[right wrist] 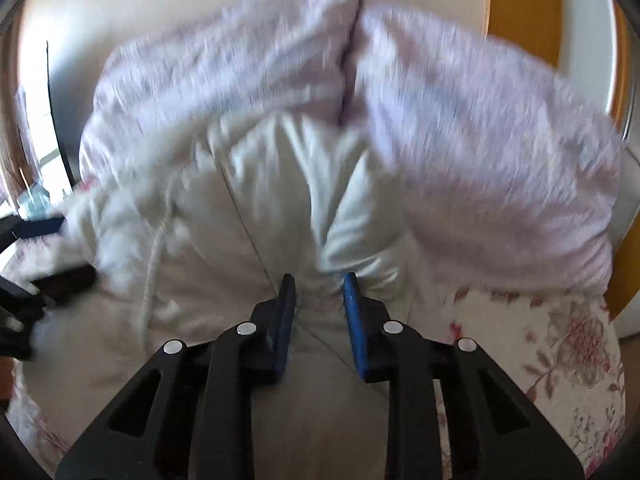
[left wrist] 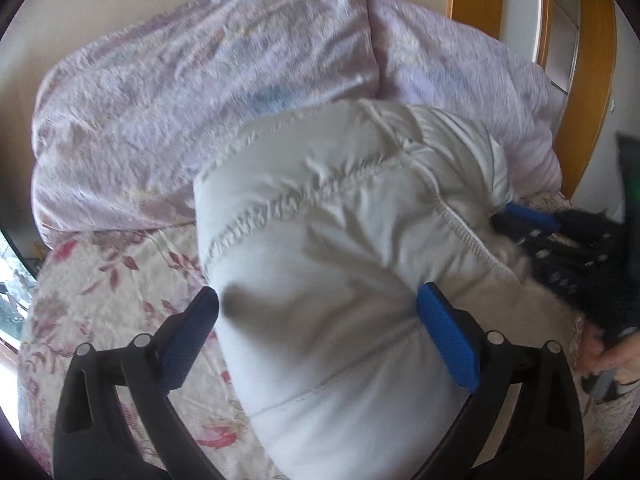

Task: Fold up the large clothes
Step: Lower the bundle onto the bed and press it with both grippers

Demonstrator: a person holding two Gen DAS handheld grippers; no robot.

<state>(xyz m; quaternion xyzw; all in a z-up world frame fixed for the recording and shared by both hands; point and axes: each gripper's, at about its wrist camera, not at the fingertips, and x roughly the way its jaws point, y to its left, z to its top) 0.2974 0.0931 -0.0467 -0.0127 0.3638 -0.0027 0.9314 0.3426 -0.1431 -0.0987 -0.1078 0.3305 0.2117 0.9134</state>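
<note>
A white puffy jacket [left wrist: 340, 208] lies bunched on the bed. In the left wrist view my left gripper [left wrist: 318, 294] stands wide, both blue pads pressed against a thick bulge of the jacket. The same jacket [right wrist: 260, 208] fills the middle of the blurred right wrist view, a white drawstring [right wrist: 154, 264] hanging on it. My right gripper [right wrist: 319, 280] is nearly closed on a fold of its fabric, with wrinkles radiating from the tips. One of the right gripper's blue pads [left wrist: 532, 216] shows at the jacket's right edge. A left pad [right wrist: 40, 226] shows at its left edge.
A lilac duvet [left wrist: 200, 80] is heaped against the wall behind the jacket. A floral bedsheet [left wrist: 120, 280] covers the bed. A wooden door frame [left wrist: 592, 80] stands at the right, and a person's hand [left wrist: 600, 352] holds the right gripper's handle.
</note>
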